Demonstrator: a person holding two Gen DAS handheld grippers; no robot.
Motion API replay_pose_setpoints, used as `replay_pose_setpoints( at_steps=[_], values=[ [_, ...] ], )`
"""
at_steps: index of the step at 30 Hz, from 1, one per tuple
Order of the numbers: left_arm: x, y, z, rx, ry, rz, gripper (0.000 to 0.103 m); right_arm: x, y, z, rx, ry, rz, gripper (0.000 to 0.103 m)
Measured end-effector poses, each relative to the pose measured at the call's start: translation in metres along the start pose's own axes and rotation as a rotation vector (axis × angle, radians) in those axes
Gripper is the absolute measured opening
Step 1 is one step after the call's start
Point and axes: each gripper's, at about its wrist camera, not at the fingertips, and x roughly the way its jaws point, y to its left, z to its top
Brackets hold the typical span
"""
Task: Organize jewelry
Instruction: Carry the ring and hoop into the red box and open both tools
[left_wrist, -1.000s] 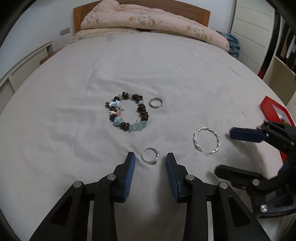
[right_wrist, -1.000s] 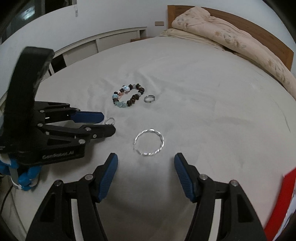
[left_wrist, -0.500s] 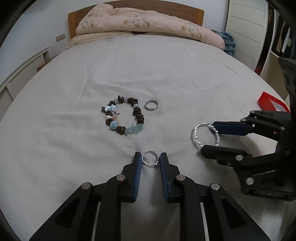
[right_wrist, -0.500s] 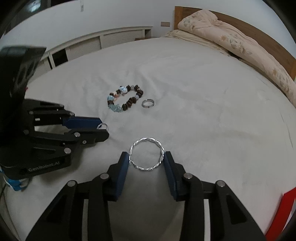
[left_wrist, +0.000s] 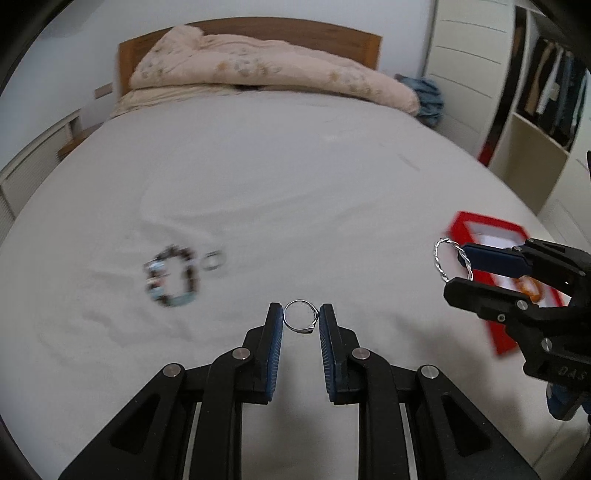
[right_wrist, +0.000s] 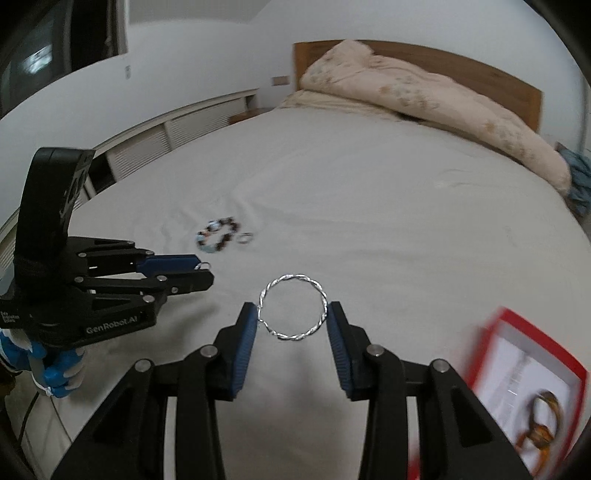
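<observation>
Since lifted off the bed: left tongs (left_wrist: 301, 322) clenching ring (left_wrist: 300, 321); right tongs (right_wrist: 292, 318) clenching bangle (right_wrist: 292, 306).

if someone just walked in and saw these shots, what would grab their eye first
Most likely the two pieces of jewelry held up off the bed: a small silver ring pinched in the left tongs, and a twisted silver bangle clamped in the right tongs. Next, the bright red box on the right side of the bed, an amber piece inside. A beaded bracelet and another ring lie on the white sheet.
</observation>
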Motion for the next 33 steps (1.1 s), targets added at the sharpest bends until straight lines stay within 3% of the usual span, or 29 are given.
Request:
replay_pose_setpoints(
  at_steps=[7, 15, 23, 33],
  values=[
    [0.002, -0.083, 0.016, 0.052, -0.006, -0.131, 0.02, -0.061, -0.084, -0.042, 0.087, 0.029, -0.153, 0.037],
    [0.029, -0.18, 0.015, 0.127, 0.054, -0.255, 0.02, -0.088, -0.162, -0.096, 0.183, 0.111, -0.273, 0.037],
    [0.069, -0.227, 0.006, 0.184, 0.146, -0.243, 0.02, -0.08, -0.186, -0.122, 0.225, 0.142, -0.277, 0.037],
    [0.081, -0.232, 0.0, 0.184, 0.174, -0.191, 0.02, -0.088, -0.192, -0.132, 0.256, 0.133, -0.287, 0.039]
  ],
)
